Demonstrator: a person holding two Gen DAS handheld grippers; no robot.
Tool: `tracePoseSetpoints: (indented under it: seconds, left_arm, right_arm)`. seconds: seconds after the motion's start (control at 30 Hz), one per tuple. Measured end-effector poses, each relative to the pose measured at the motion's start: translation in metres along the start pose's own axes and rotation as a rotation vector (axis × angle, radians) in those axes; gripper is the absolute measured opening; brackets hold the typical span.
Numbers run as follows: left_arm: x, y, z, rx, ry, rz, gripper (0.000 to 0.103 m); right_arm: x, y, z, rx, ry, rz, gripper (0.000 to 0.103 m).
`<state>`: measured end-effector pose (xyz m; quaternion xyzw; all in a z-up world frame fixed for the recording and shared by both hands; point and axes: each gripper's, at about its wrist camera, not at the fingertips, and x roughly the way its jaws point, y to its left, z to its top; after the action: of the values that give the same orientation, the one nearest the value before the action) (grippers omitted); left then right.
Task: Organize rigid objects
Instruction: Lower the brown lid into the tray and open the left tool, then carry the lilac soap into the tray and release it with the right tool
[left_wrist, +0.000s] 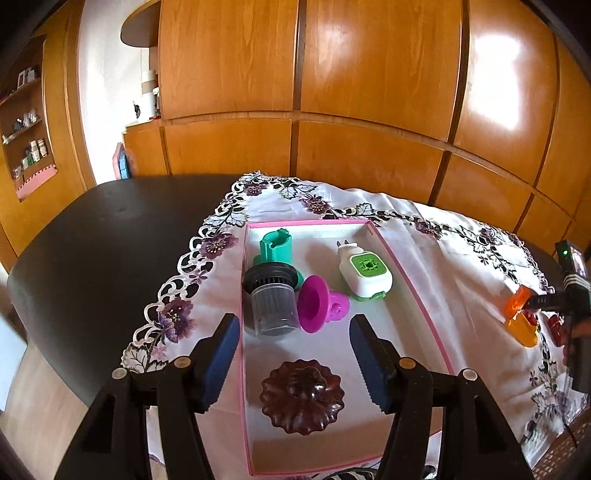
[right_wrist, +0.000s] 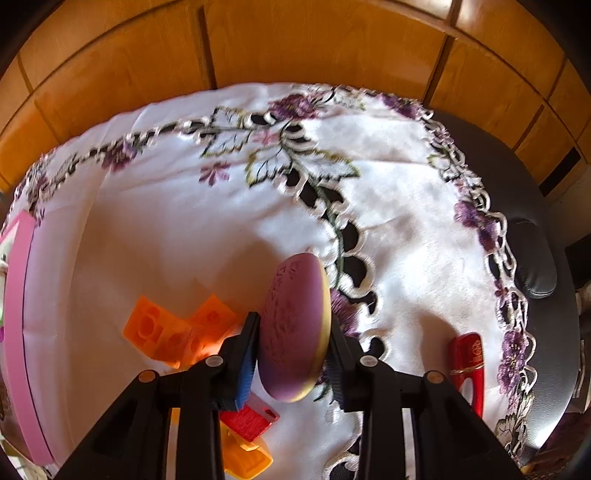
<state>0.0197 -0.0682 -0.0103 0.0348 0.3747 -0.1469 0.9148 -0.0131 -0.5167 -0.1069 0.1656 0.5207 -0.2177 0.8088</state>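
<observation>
Tablecloth (left_wrist: 424, 236): pink tray (left_wrist: 421, 291), five objects.

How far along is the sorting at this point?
Done: five items lie in the pink box, among them the brown lid. In hand: right gripper clamps the purple oval disc. Left: orange pieces, red tube. Left gripper open, empty.
</observation>
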Motion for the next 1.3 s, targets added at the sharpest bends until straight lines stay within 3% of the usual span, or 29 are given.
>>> tracePoseSetpoints:
  seconds: [0.2,0.3,0.47,0.6,0.83,0.97,1.07,1.17,1.23,1.3]
  left_arm:
    - [-0.001,-0.001,-0.002,0.004,0.005,0.003,0.063]
    - [-0.002,0.0,-0.004,0.0,0.007,0.005,0.063]
    - [-0.002,0.004,-0.004,-0.01,0.013,0.002,0.063]
    - [-0.004,0.011,-0.003,-0.026,0.003,0.003,0.063]
    - [-0.006,0.036,-0.003,-0.078,-0.004,0.037,0.063]
    - [-0.009,0.052,-0.006,-0.106,-0.008,0.064,0.063]
    - [-0.008,0.062,-0.008,-0.131,-0.004,0.076,0.063]
    - [-0.007,0.07,-0.009,-0.15,0.0,0.081,0.063]
    - [-0.006,0.073,-0.01,-0.157,0.004,0.079,0.063]
    - [-0.006,0.075,-0.011,-0.163,0.004,0.078,0.063]
  right_arm:
    - [-0.002,0.0,0.001,0.001,-0.009,-0.003,0.03]
    - [-0.011,-0.002,0.001,0.026,-0.054,0.003,0.029]
    - [-0.033,-0.003,0.005,0.053,-0.165,0.07,0.028]
    - [-0.054,0.012,0.005,0.014,-0.208,0.196,0.028]
    - [-0.099,0.11,-0.012,-0.243,-0.246,0.388,0.028]
    - [-0.111,0.175,-0.033,-0.388,-0.209,0.514,0.028]
    - [-0.107,0.226,-0.059,-0.517,-0.122,0.594,0.028]
    - [-0.095,0.275,-0.086,-0.655,-0.015,0.615,0.028]
    - [-0.083,0.304,-0.106,-0.741,0.044,0.569,0.028]
    - [-0.072,0.322,-0.115,-0.763,0.046,0.548,0.028]
